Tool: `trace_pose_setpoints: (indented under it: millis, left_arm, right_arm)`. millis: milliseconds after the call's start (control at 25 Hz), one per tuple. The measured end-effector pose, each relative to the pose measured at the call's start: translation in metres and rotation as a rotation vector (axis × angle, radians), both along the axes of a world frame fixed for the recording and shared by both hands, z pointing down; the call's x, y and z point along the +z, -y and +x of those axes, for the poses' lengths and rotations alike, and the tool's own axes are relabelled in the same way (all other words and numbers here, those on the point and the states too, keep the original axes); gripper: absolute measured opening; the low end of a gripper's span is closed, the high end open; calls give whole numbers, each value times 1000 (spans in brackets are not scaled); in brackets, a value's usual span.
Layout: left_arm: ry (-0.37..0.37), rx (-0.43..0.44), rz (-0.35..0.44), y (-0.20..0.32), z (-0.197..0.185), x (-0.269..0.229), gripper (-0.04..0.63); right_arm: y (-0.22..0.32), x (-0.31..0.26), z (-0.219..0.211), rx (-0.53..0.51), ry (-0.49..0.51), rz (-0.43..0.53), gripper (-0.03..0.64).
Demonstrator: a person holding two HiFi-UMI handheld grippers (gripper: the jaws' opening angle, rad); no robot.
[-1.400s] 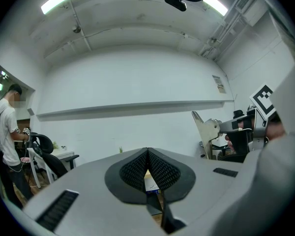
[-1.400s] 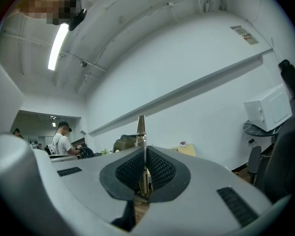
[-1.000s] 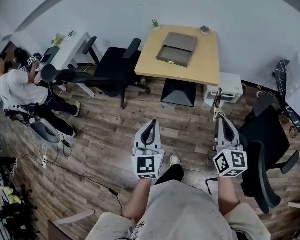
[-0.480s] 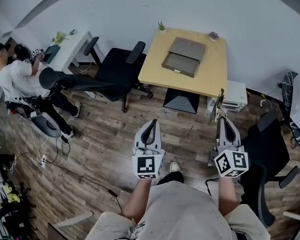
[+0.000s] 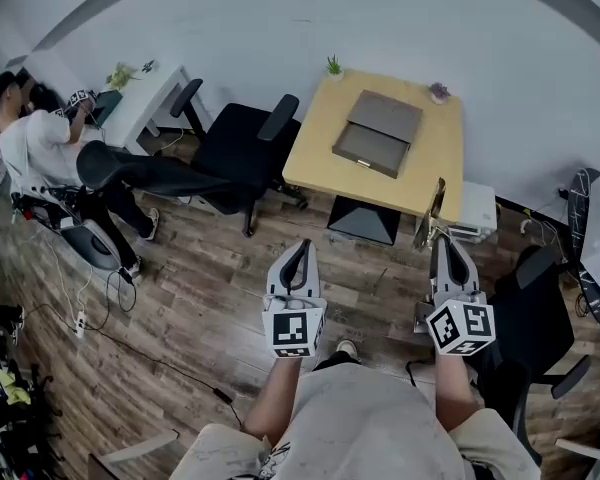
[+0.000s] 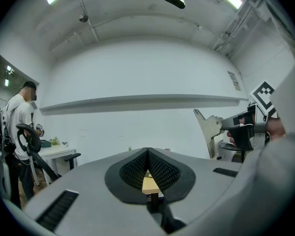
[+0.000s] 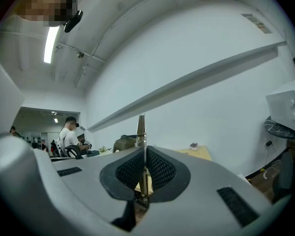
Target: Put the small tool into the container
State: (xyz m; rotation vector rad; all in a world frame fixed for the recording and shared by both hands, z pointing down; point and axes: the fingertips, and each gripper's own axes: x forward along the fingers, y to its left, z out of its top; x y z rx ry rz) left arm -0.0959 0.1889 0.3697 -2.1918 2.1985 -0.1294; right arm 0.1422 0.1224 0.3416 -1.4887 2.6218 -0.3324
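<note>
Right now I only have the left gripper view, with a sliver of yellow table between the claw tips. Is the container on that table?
Observer: Yes. The head view shows the grey container lying around the middle of the table.
Operator: And on my other side, is anything held?
Observer: The right gripper view shows the right claw shut on the small tool, a flat metal strip standing upright past the tips.
Operator: What's next to the table?
Observer: In the head view, a white box-shaped unit stands on the floor at its right end.
</note>
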Motion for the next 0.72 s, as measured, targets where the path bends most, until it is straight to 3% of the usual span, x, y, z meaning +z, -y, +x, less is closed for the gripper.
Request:
trace_pose_setpoints:
  millis: [320,720]
  left_arm:
    - [-19,-15,13,19,-22,-5,5]
    - [-26,-22,-6,20,-23,4,5]
  right_arm:
    - [23,-9,-23,-15,-12,14,17]
    - [29,-2,-25,-24,-20,-1,17]
